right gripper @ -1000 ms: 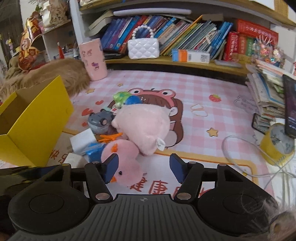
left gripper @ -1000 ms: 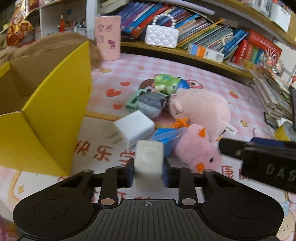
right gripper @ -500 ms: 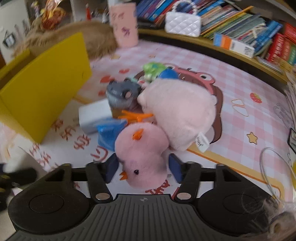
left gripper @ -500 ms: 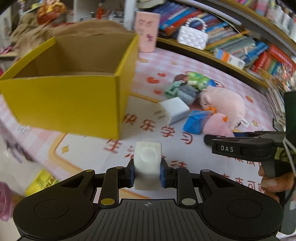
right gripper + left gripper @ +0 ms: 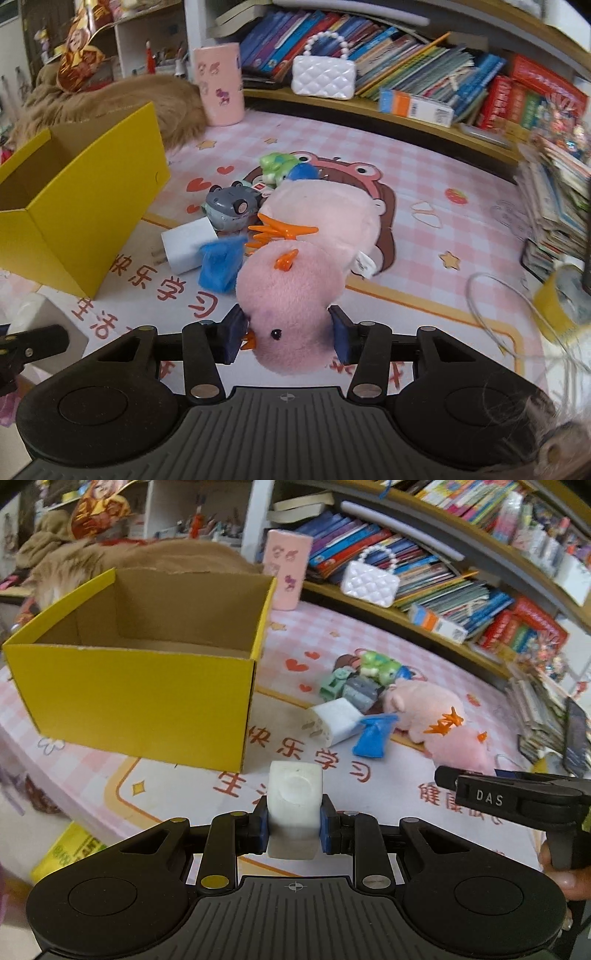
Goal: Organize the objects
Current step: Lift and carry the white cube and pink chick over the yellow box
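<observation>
Pink checked mat: our left gripper (image 5: 293,825) clamps the white cube (image 5: 294,805), yellow box (image 5: 140,698) up-left; right gripper (image 5: 286,338) squeezes the pink chick plush (image 5: 290,295).

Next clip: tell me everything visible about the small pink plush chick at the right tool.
The pink plush chick is a rounded, fuzzy soft toy with a small black bead eye, an orange beak and an orange tuft on top. It lies on the pink checked mat, its head toward the camera. The right tool has just been closing; its blue pads press the chick's head from both sides. Behind, it rests against a larger pale pink plush; a blue fabric piece lies beside it.
</observation>
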The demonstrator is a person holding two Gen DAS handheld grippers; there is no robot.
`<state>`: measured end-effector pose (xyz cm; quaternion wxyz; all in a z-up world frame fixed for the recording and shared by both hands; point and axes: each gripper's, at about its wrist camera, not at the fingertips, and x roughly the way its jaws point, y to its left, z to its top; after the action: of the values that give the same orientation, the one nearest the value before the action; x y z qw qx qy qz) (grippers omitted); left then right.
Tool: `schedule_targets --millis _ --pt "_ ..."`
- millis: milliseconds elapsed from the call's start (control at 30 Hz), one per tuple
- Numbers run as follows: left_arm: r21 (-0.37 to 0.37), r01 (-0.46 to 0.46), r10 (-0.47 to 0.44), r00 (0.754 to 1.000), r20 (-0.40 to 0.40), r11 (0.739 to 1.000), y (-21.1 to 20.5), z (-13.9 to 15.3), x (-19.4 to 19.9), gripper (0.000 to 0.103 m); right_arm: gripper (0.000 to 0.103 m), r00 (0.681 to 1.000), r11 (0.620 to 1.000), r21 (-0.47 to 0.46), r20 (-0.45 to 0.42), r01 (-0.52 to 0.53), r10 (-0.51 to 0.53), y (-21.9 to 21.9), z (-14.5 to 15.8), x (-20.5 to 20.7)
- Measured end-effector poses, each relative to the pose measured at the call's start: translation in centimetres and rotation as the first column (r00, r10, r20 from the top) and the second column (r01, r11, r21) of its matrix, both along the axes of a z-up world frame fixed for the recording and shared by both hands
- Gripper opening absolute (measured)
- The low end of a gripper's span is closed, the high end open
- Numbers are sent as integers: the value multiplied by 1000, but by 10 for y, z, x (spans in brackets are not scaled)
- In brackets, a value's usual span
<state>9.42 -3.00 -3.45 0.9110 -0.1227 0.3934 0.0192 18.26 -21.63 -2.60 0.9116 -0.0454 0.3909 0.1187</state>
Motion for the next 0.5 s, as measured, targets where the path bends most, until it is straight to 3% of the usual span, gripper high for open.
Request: schedule_targets --millis 233,500 --pt "13 108 -109 992 59 994 23 11 -16 24 44 993 993 43 35 114 -116 18 26 -45" --pt "10 111 -112 989 97 994 82 20 -60 24 44 990 985 94 4 143 -144 77 38 -100"
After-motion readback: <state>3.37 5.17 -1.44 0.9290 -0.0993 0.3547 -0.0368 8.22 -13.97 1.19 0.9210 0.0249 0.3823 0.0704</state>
